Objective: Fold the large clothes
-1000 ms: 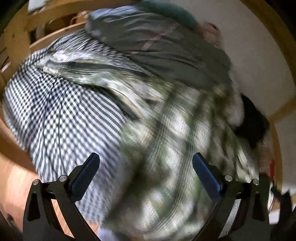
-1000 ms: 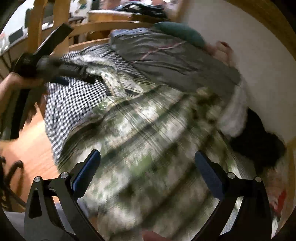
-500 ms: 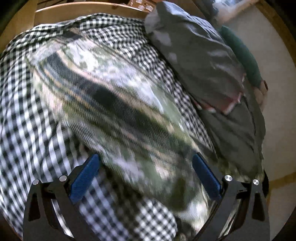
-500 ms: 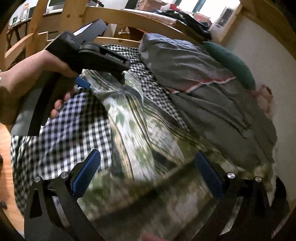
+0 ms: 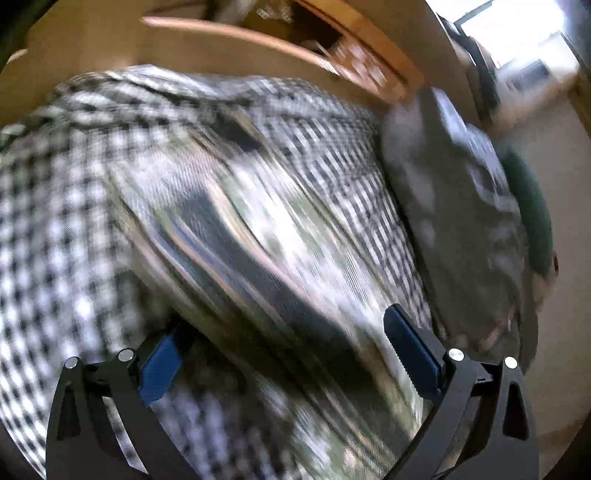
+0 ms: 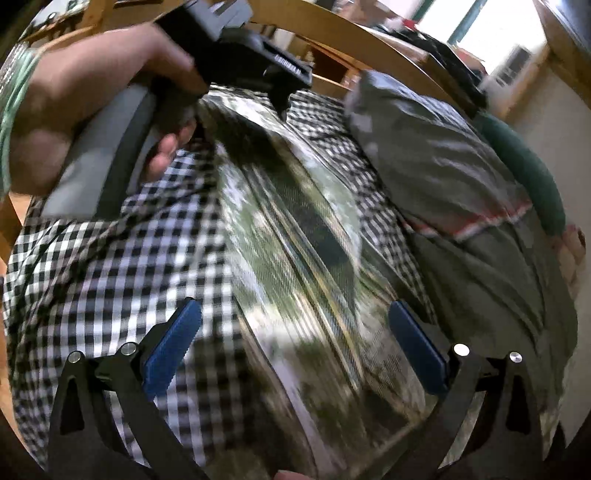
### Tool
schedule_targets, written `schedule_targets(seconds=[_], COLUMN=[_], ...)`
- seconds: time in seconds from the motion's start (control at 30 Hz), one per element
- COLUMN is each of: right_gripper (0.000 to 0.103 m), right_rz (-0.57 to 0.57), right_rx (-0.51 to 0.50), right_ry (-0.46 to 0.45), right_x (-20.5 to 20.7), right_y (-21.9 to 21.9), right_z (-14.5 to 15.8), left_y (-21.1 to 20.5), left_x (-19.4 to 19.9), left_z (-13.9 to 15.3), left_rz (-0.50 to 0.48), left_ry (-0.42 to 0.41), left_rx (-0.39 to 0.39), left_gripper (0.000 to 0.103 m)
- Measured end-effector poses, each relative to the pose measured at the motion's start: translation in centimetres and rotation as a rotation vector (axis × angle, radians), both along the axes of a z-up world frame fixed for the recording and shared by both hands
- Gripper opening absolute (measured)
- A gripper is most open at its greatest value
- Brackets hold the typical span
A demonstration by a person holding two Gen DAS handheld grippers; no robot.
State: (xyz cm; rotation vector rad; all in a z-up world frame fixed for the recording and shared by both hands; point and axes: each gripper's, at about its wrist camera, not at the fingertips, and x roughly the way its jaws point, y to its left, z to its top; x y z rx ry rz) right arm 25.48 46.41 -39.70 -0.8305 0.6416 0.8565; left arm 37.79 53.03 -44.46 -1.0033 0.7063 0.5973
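Note:
A green and white plaid garment [image 5: 258,258] lies stretched over a black and white checked bedcover [image 5: 48,221]; both views are motion-blurred. My left gripper [image 5: 284,354] is open just above the garment, its left blue pad partly sunk behind a fold. My right gripper [image 6: 295,347] is open over the same garment [image 6: 295,240], lower along its length. In the right wrist view the left gripper's body [image 6: 258,66] and the hand holding it hover over the garment's far end.
A grey duvet [image 6: 461,206] with a red stripe is bunched at the right, with a green pillow [image 6: 524,173] against the wall. The wooden bed frame [image 6: 332,22] curves along the far edge. Checked cover [image 6: 92,277] spreads to the left.
Both grippers have swung up the bed toward the garment's far end. The left gripper has dropped closer to the fabric. Both stay open.

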Motion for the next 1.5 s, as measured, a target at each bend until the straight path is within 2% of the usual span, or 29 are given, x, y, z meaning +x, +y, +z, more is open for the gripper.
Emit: schedule_targets(seconds=[0.1, 0.17, 0.23, 0.4, 0.5, 0.53, 0.6, 0.63, 0.67, 0.7, 0.73, 0.77, 0.8, 0.83, 0.93, 1.03, 1.13, 1.3, 1.5], right_gripper=[0.099, 0.092, 0.075, 0.074, 0.074, 0.074, 0.071, 0.067, 0.067, 0.063, 0.048, 0.038, 0.018, 0.005, 0.005, 0.005, 0.005, 0.005, 0.005], right_rz=[0.042, 0.075, 0.1, 0.093, 0.085, 0.081, 0.075, 0.072, 0.072, 0.072, 0.067, 0.047, 0.034, 0.028, -0.015, -0.053, -0.094, -0.176, -0.296], right_rx=[-0.029, -0.06, -0.105, -0.133, -0.14, -0.137, -0.129, -0.123, -0.123, -0.125, -0.126, -0.136, -0.144, -0.143, -0.106, -0.043, 0.007, 0.049, 0.125], right_ry=[-0.035, -0.052, -0.066, -0.082, -0.056, -0.041, -0.007, 0.007, 0.023, 0.039, 0.044, 0.026, 0.006, -0.01, -0.03, -0.054, -0.067, -0.044, -0.022], right_x=[-0.3, -0.4, -0.4, 0.6, 1.5, 1.7, 2.1, 2.3, 2.4, 2.5, 2.5, 2.6, 2.6, 2.5, 2.6, 2.5, 2.0, 1.6, 1.4], right_y=[2.1, 3.3, 4.3, 5.0, 5.4, 5.5, 5.6, 5.7, 5.8, 5.8, 5.7, 5.7, 5.6, 5.5, 4.7, 4.0, 3.1, 1.5, -2.5], right_z=[-1.3, -2.4, -3.5, -4.4, -4.5, -4.5, -4.5, -4.4, -4.4, -4.4, -4.4, -4.5, -4.5, -4.5, -3.8, -2.1, -0.6, 0.1, 1.1], left_y=[2.5, 3.7, 4.4, 5.7, 6.4, 6.8, 6.7, 6.8, 6.4, 6.4, 6.4, 6.0, 5.7, 5.4, 4.7, 4.4, 4.1, 1.1, -7.0], left_x=[-0.7, -0.7, -0.7, 0.1, 1.3, 1.6, 1.8, 1.8, 1.1, 0.9, 1.0, 1.0, 0.9, 0.7, 0.4, -0.4, -0.8, 1.4, 4.6], left_z=[-0.9, -1.6, -1.5, -1.1, -0.8, -0.7, -0.7, -0.7, -0.5, -0.4, -0.3, 0.1, 0.6, 1.1, 2.2, 3.7, 5.8, 10.7, 15.8], left_rz=[0.062, 0.097, 0.112, 0.097, 0.08, 0.08, 0.086, 0.105, 0.115, 0.114, 0.103, 0.083, 0.064, 0.044, 0.024, 0.037, -0.004, -0.161, -0.437], left_ry=[-0.034, -0.068, -0.098, -0.234, -0.274, -0.278, -0.257, -0.215, -0.192, -0.182, -0.166, -0.147, -0.137, -0.125, -0.112, -0.151, -0.188, -0.251, -0.33], left_rx=[-0.056, -0.101, -0.108, -0.197, -0.225, -0.23, -0.236, -0.233, -0.228, -0.221, -0.208, -0.18, -0.154, -0.127, -0.075, -0.051, -0.016, 0.055, 0.131], left_gripper=[0.098, 0.098, 0.098, 0.098, 0.098, 0.095, 0.056, 0.02, 0.009, 0.009, 0.009, 0.009, 0.009, 0.008, 0.007, 0.007, 0.007, 0.006, 0.006])
